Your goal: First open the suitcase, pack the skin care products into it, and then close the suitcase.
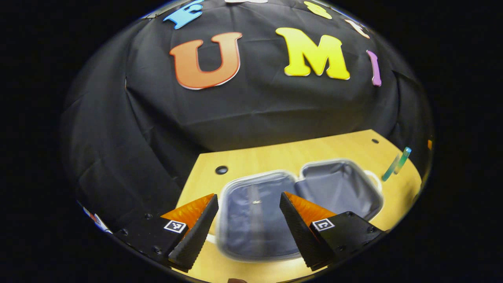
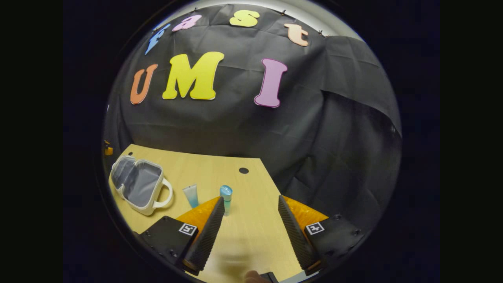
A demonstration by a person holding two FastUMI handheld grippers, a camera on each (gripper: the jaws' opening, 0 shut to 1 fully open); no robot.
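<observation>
ITEM: suitcase — small case w/ pale shell, grey lining, lies open flat on table, both halves up. In left gripper view it sits just ahead of and below left tongs, near half showing between the two fingers. In right gripper view same case is well off to the left of right tongs, handle loop toward them.

ITEM: skin care products — tube standing cap-down and bottle w/ blue cap, both upright on table, just ahead-left of right tongs; bottle close by the left finger's tip. Both outside the case. In left gripper view a blurred greenish item stands far right of the tongs, beyond the case; prob. one of these.

ITEM: tongs — left: fingers apart, nothing between. Right: fingers apart, nothing between, hovering over bare table.

STEP: opening looks done; packing in hand, nothing inside the case yet.

NEXT (est.): right tongs need to go fwd-left to bottle, straddle body, close w/o tipping it, then carry across to case. Tube after. Close the case last.
</observation>
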